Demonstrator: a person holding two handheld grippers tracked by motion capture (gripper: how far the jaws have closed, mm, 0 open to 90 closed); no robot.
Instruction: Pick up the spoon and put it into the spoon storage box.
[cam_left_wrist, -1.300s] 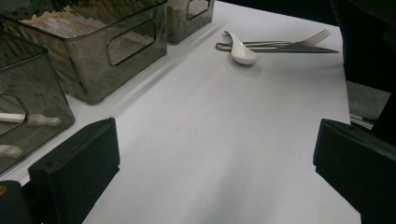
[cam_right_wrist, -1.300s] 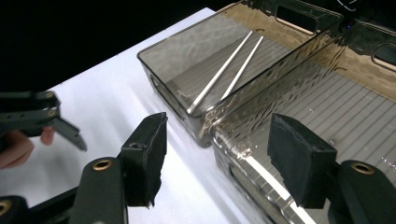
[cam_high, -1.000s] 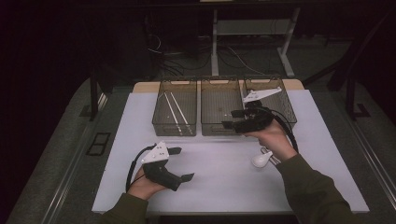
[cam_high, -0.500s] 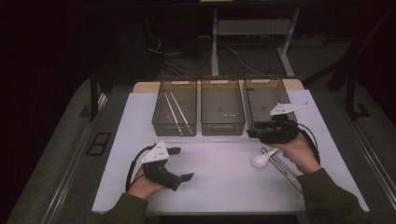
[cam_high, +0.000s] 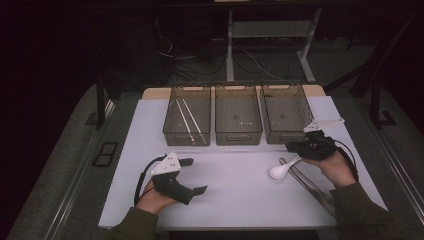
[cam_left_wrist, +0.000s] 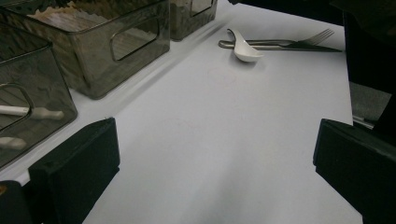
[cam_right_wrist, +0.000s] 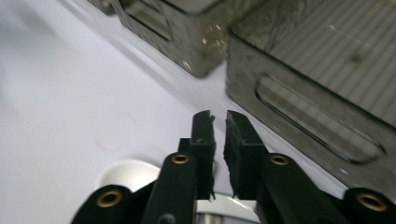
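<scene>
3 bins (cam_high: 238, 120) sit in a row at the far side of the table (cam_high: 235, 195) — the right gripper (cam_high: 295, 148) is just in front of the rightmost one. Spoon (cam_high: 280, 170) lies right under its fingertips, fork (cam_left_wrist: 308, 37) alongside the spoon, left gripper (cam_high: 192, 176) well apart — nothing between its fingers.

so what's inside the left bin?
The left bin holds two pale chopsticks lying slantwise on its floor. The tinted near wall dims the front strip, so anything small there can't be told.

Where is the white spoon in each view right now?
High view: white spoon lies right of centre on the mat, beside the right tongs.
Left gripper view: top centre, bowl nearest, across a fork.
Right gripper view: bottom left, under the tongs.
Shared landmark: the smoky bins.
</scene>
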